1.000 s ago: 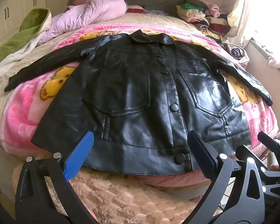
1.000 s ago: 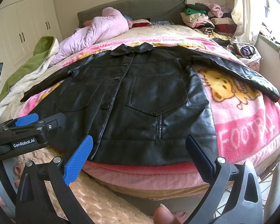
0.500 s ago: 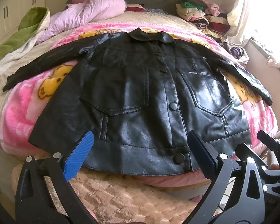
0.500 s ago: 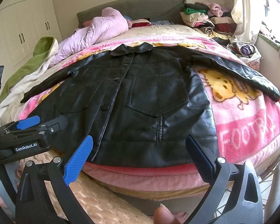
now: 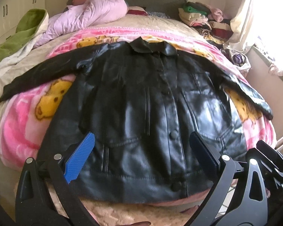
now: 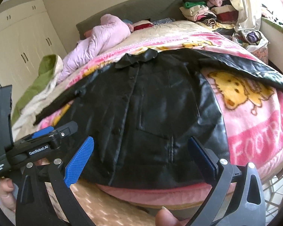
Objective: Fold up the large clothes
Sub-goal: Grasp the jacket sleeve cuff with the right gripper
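Observation:
A black leather jacket (image 5: 141,103) lies front-up and buttoned on a pink cartoon blanket (image 5: 18,131), collar away from me, both sleeves spread out sideways. My left gripper (image 5: 141,150) hovers open over the jacket's lower hem, nothing between its blue pads. In the right wrist view the same jacket (image 6: 160,103) fills the middle, its right sleeve (image 6: 245,67) stretched toward the window. My right gripper (image 6: 141,152) stands open above the hem's right half. The left gripper's body (image 6: 37,146) shows at that view's left edge, held by a hand.
A lilac quilt (image 5: 88,15) and a green-and-white blanket (image 5: 18,37) lie at the bed's far left. Folded clothes (image 5: 201,17) are stacked at the headboard's right, by a curtain. A beige fluffy cover (image 5: 132,212) hangs below the bed's near edge. White wardrobes (image 6: 22,37) stand left.
Both grippers have moved forward and closer to the jacket's hem, which now looms larger. The right view has tilted. The jacket has not moved.

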A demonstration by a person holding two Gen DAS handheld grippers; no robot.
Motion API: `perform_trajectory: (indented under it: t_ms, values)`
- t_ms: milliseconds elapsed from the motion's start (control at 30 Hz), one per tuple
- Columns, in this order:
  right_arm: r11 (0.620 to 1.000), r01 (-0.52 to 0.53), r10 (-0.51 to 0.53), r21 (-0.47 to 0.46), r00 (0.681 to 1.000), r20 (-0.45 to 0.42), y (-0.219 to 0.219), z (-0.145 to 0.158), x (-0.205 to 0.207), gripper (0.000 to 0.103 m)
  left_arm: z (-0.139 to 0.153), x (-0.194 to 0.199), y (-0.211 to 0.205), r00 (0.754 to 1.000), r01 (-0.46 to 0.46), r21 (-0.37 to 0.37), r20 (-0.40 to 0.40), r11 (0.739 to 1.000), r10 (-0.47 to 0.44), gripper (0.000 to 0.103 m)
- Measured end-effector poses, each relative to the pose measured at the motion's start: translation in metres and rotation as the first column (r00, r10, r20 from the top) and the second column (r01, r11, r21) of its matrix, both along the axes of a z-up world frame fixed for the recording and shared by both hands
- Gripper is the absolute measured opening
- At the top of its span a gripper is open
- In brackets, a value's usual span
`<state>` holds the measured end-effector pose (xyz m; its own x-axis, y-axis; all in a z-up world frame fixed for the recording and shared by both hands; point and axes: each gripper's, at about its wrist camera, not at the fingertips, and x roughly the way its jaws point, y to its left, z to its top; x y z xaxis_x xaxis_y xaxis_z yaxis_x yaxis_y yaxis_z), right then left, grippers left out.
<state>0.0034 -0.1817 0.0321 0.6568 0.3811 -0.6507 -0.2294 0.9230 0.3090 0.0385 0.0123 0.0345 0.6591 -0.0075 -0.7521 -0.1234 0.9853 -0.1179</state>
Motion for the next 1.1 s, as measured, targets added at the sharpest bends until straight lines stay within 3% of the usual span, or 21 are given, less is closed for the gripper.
perform_trajectory:
  t_ms: [267, 600, 867, 1100]
  values:
    - [0.999, -0.008, 0.006, 0.042, 0.999, 0.044, -0.001, 0.029, 0.017, 0.099, 0.025, 0.026, 0.008, 0.999, -0.030, -0.011, 0.011, 0.999, 0.031, 0.094]
    - [0.995, -0.002, -0.004, 0.100, 0.999, 0.053, -0.003, 0.066, 0.054, 0.099, 0.072, 0.063, 0.009, 0.994, -0.038, 0.025, 0.102, 0.999, 0.035, 0.094]
    - [0.982, 0.042, -0.057, 0.186, 0.995, 0.079, -0.022, 0.096, 0.092, 0.099, 0.098, 0.102, 0.004, 0.991, -0.023, 0.014, 0.131, 1.000, 0.021, 0.094]
    - [0.966, 0.141, -0.164, 0.215, 0.982, 0.093, -0.049, 0.109, 0.120, 0.099, 0.125, 0.139, -0.018, 0.985, 0.014, 0.024, 0.171, 1.000, -0.018, 0.094]
